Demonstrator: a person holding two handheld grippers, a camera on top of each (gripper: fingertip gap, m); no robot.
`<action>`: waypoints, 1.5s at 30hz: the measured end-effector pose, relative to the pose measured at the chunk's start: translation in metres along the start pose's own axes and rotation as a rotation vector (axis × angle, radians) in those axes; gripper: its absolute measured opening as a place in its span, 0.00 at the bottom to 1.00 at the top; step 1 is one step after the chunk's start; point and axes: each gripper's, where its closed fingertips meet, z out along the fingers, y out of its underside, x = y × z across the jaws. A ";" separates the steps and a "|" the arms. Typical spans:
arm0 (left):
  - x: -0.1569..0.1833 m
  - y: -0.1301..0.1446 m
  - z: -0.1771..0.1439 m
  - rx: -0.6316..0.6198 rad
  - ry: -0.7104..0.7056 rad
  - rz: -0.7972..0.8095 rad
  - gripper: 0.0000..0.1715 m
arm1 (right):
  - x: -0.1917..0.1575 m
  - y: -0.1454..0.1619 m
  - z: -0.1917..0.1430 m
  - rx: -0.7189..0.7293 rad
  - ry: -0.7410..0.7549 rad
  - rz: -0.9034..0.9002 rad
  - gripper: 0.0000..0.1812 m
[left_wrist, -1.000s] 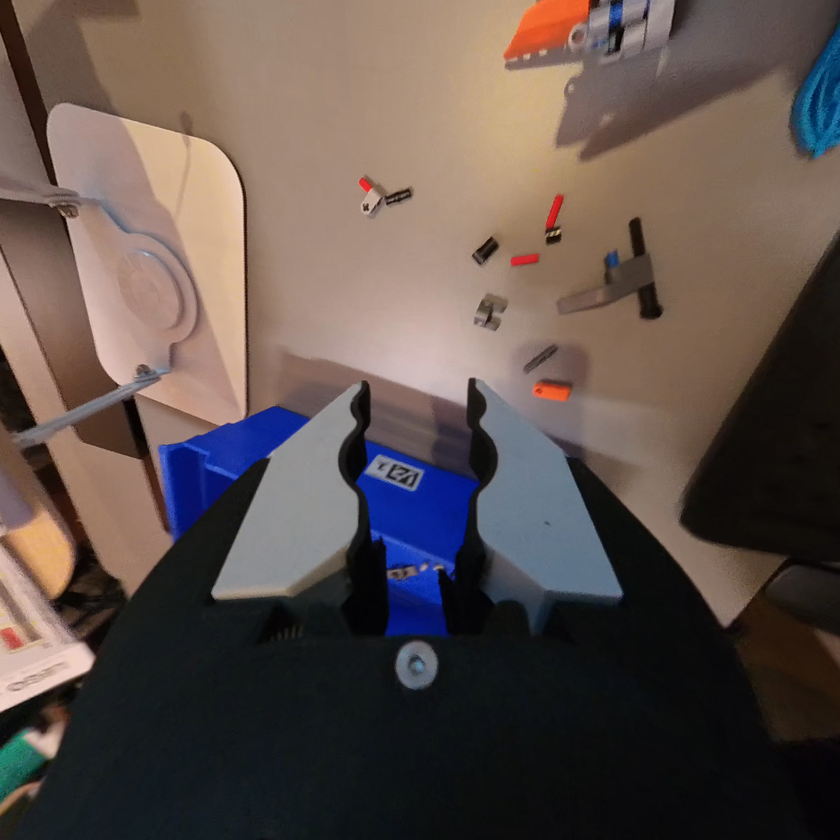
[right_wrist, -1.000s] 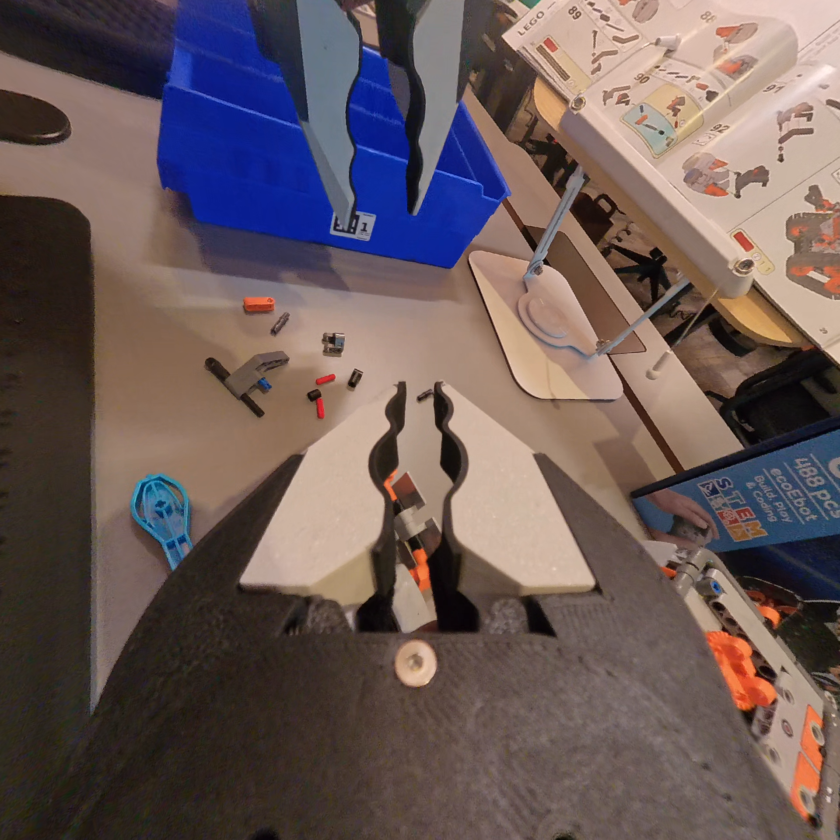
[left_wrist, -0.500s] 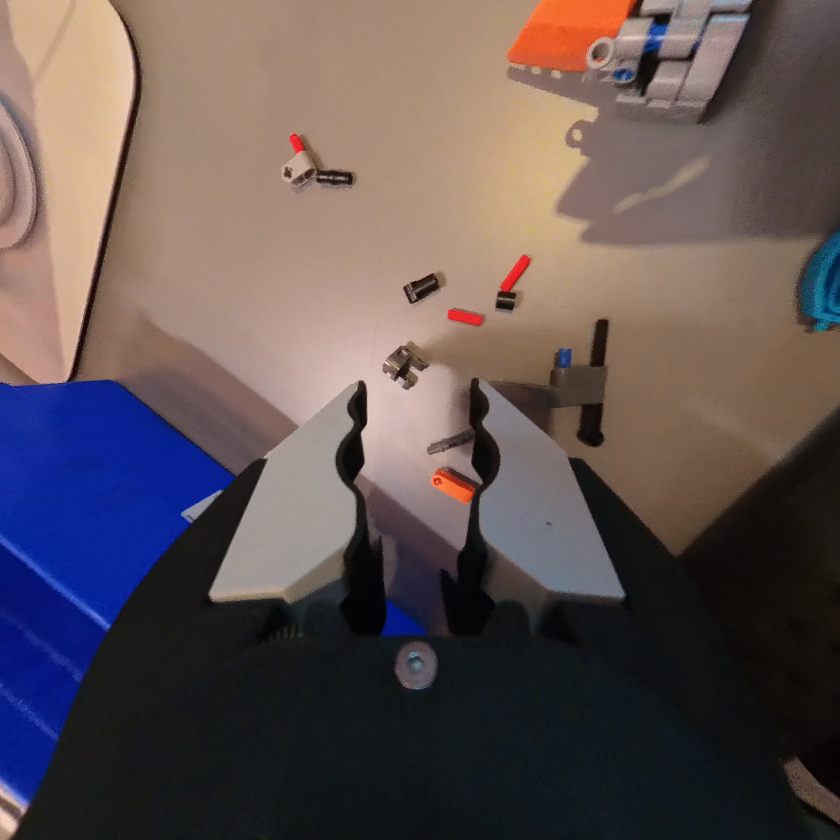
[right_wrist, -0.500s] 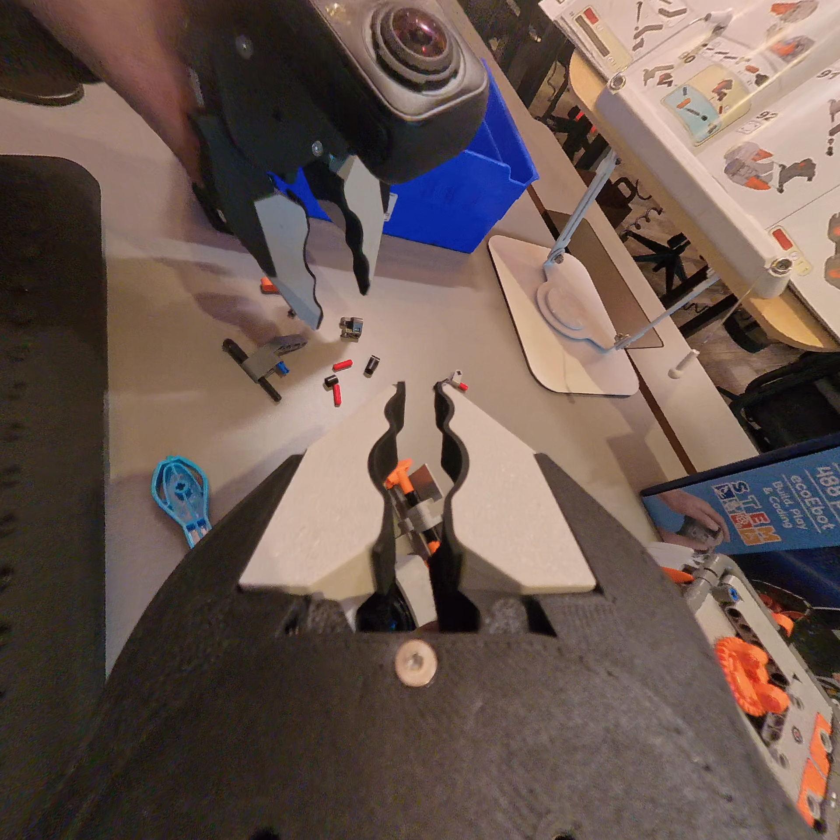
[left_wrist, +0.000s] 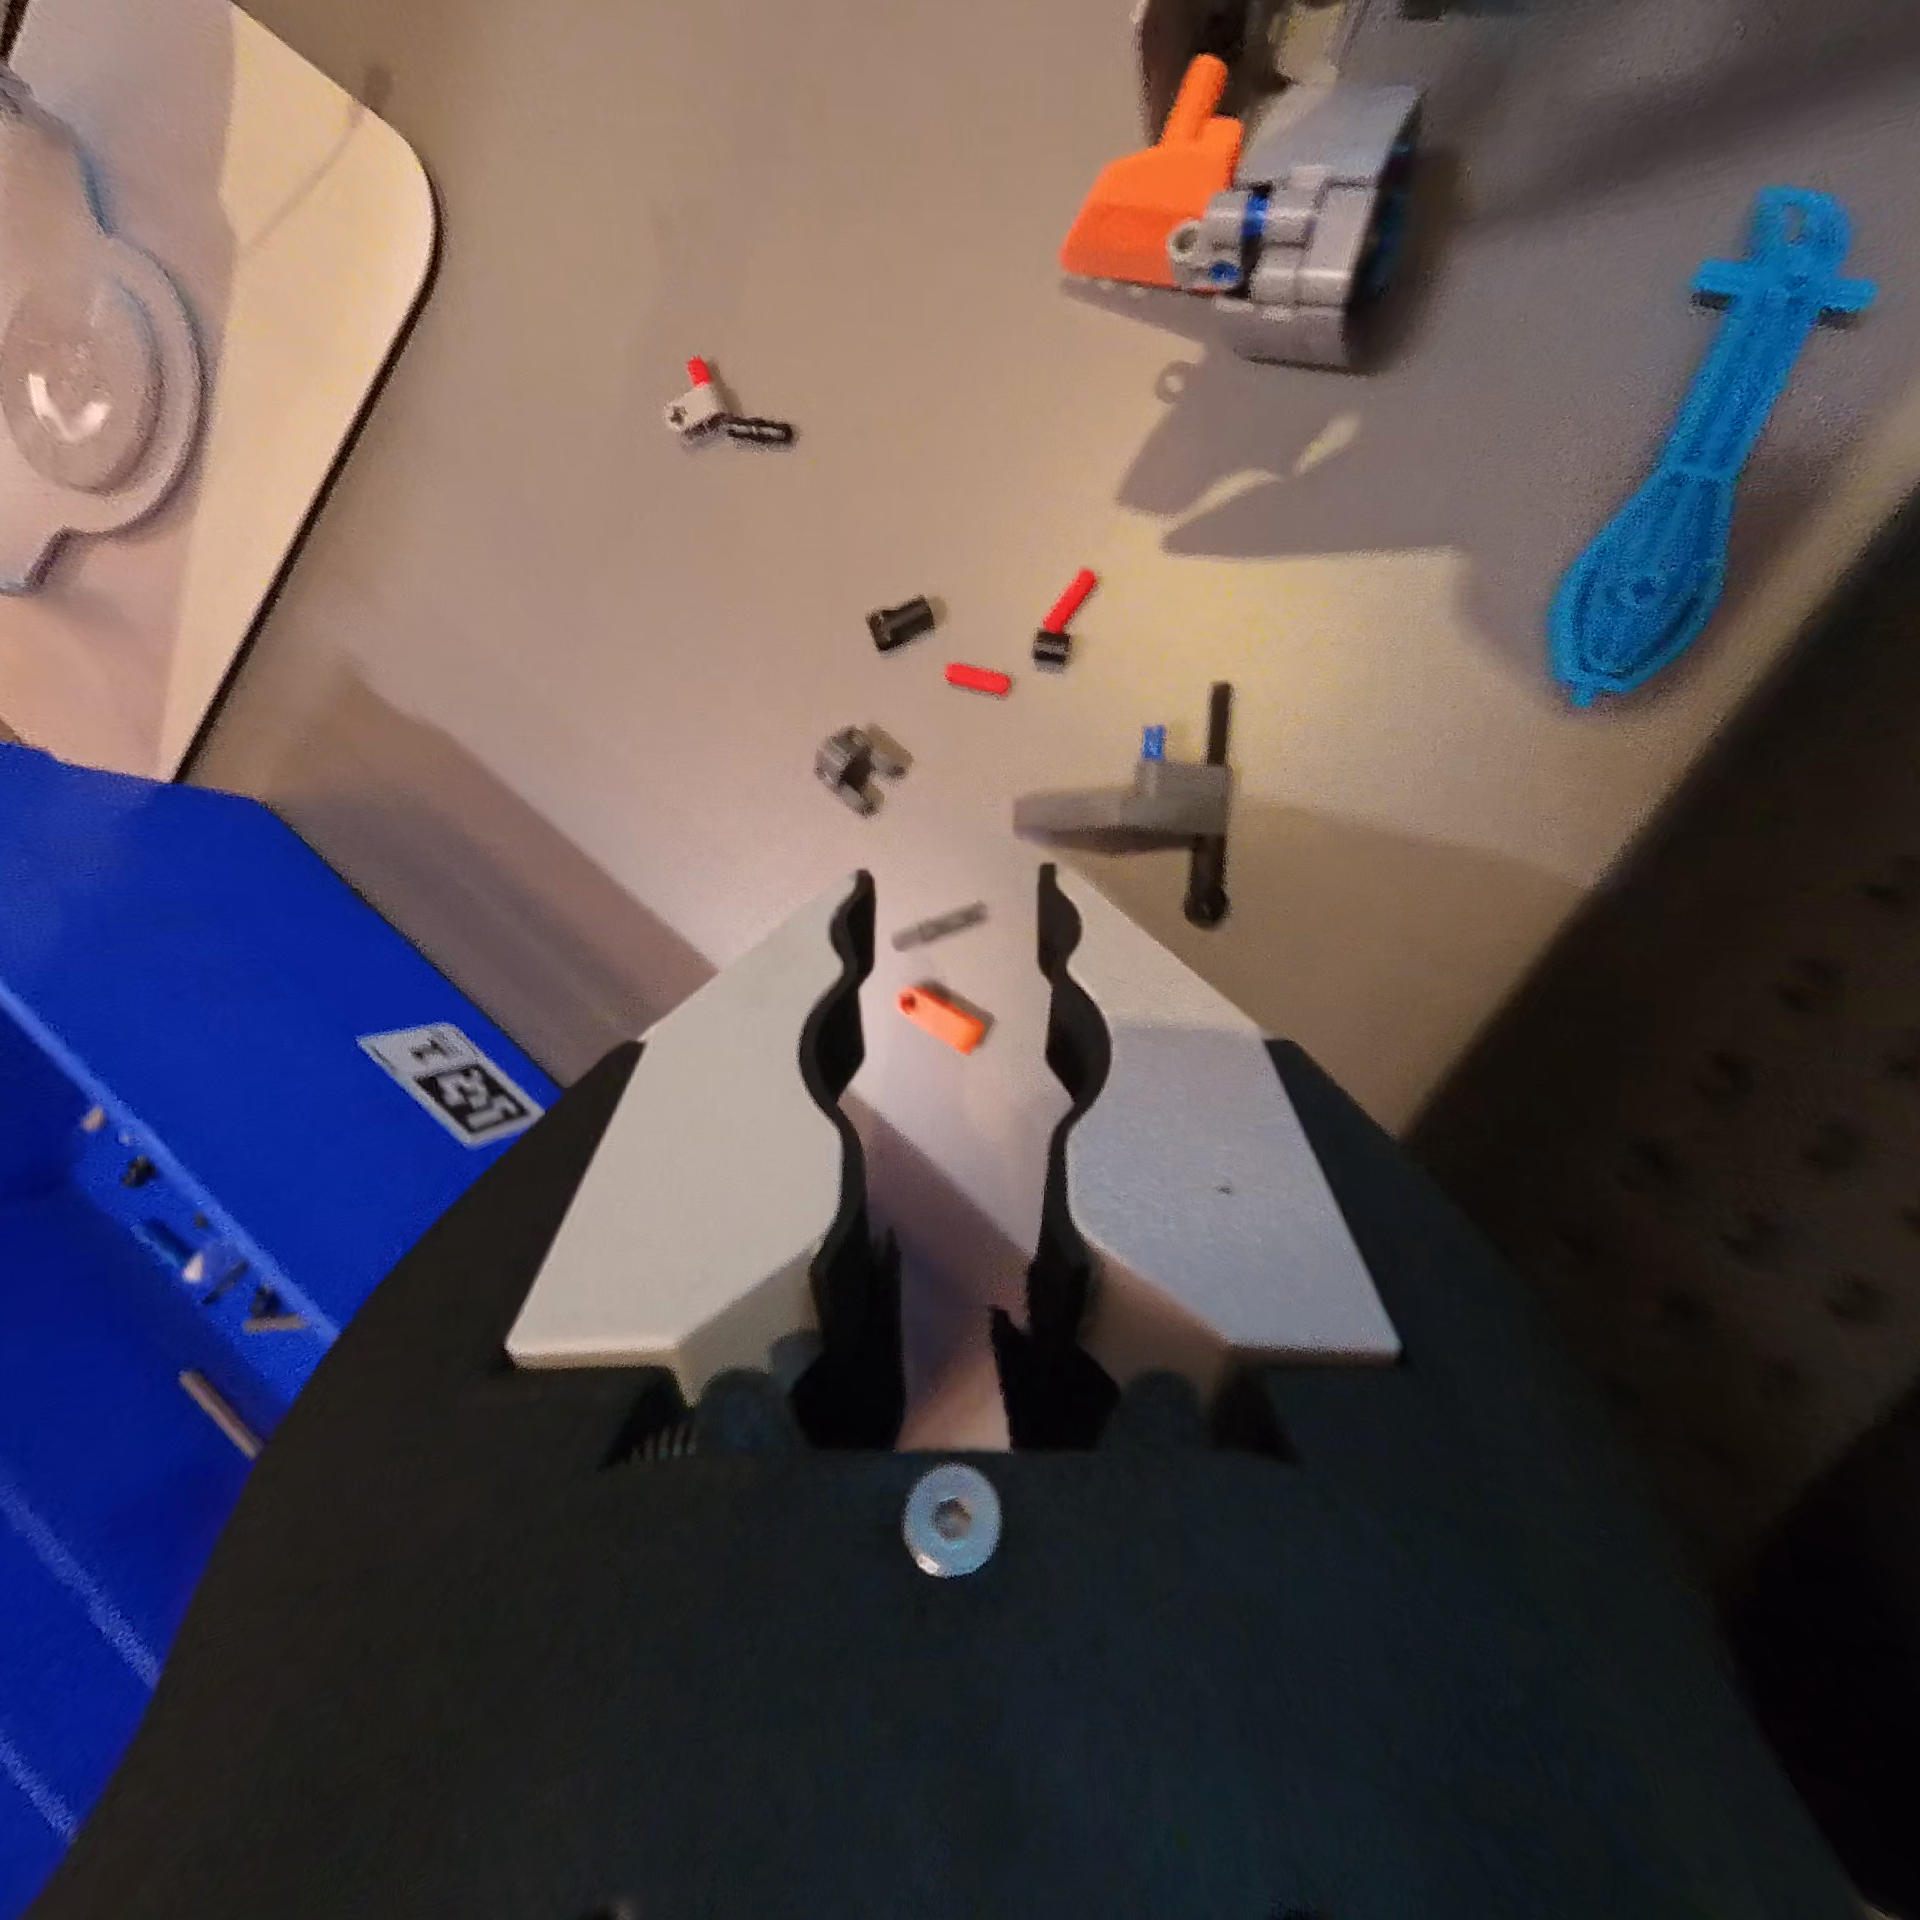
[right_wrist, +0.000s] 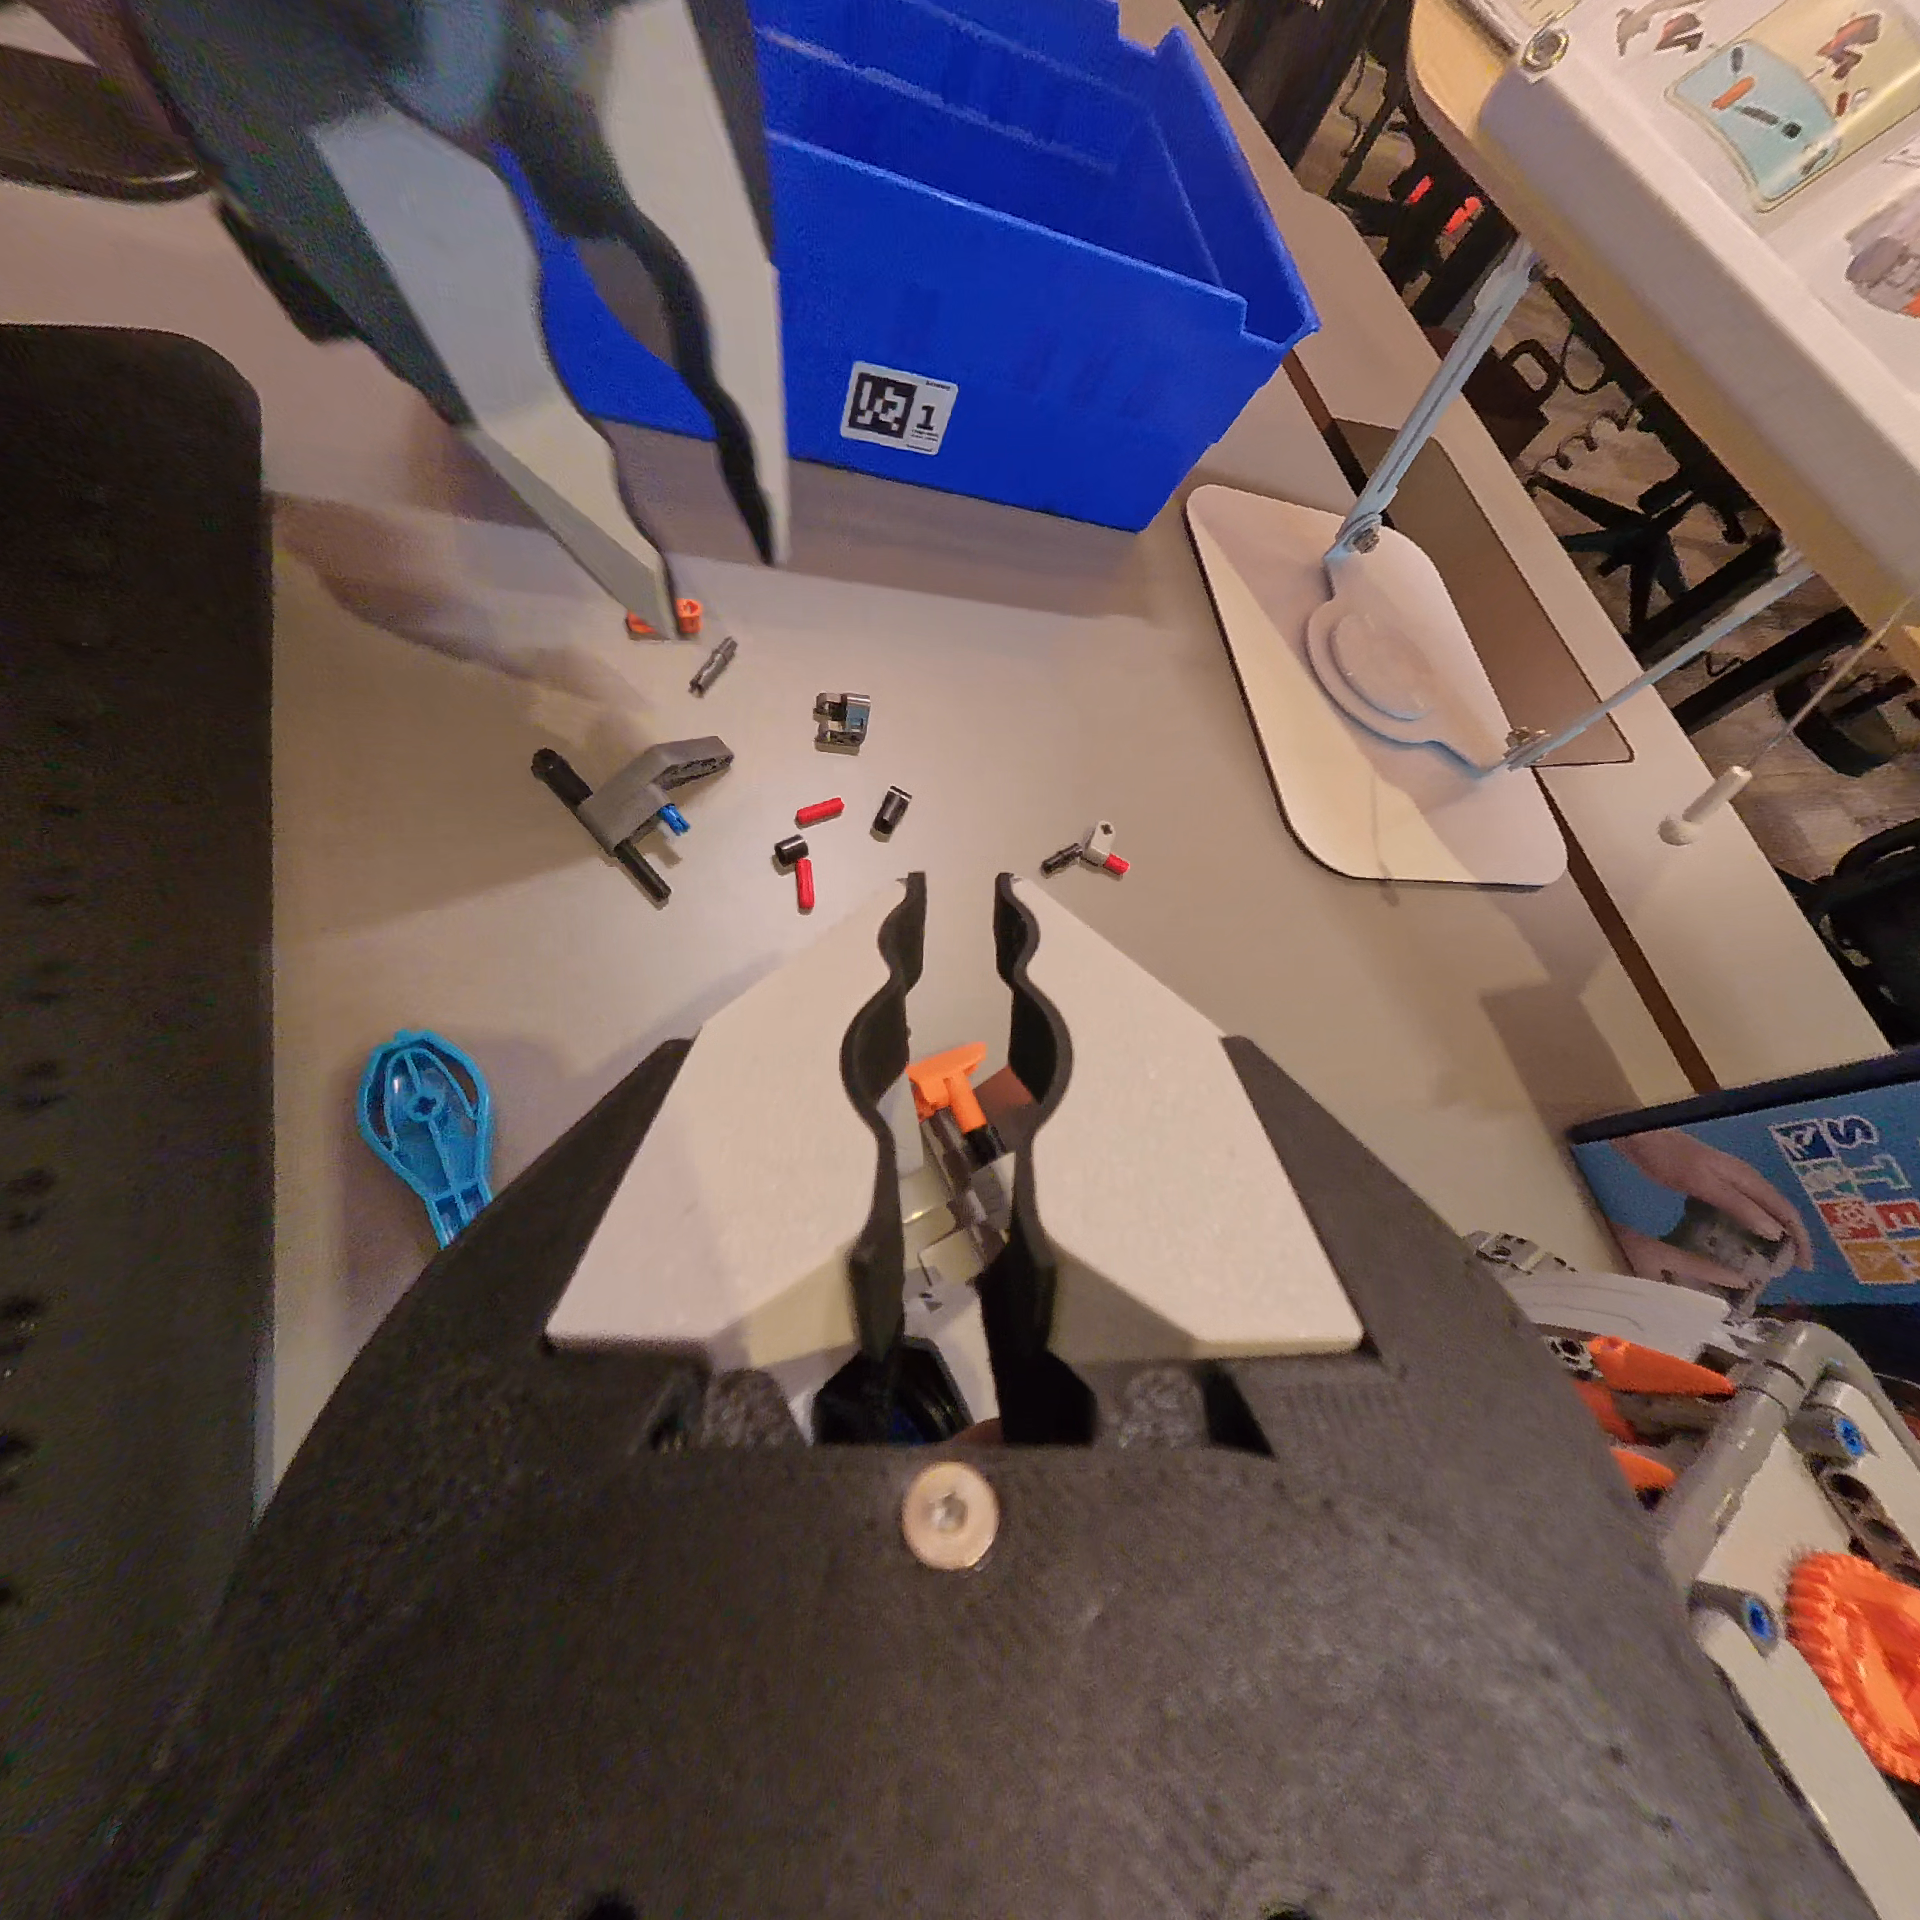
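Orange connector, short and flat with a hole at one end, lies on the beige table between the parted fingers of your left gripper, untouched; a thin grey pin lies just beyond. Your right gripper clamps a grey-and-orange brick assembly. Farther out: blue bin, blue tool.

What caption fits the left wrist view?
Open left gripper over a small orange piece on the table, blue bin at its left.
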 end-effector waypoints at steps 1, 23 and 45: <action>0.005 0.005 -0.005 -0.002 -0.003 -0.008 0.17 | -0.001 0.000 0.001 -0.001 -0.004 -0.002 0.06; -0.004 0.059 0.025 0.082 -0.232 -0.337 0.15 | -0.007 0.000 0.004 -0.007 -0.023 -0.019 0.06; 0.007 0.051 0.027 0.166 -0.133 -0.265 0.03 | -0.011 0.005 0.012 -0.015 -0.061 0.005 0.06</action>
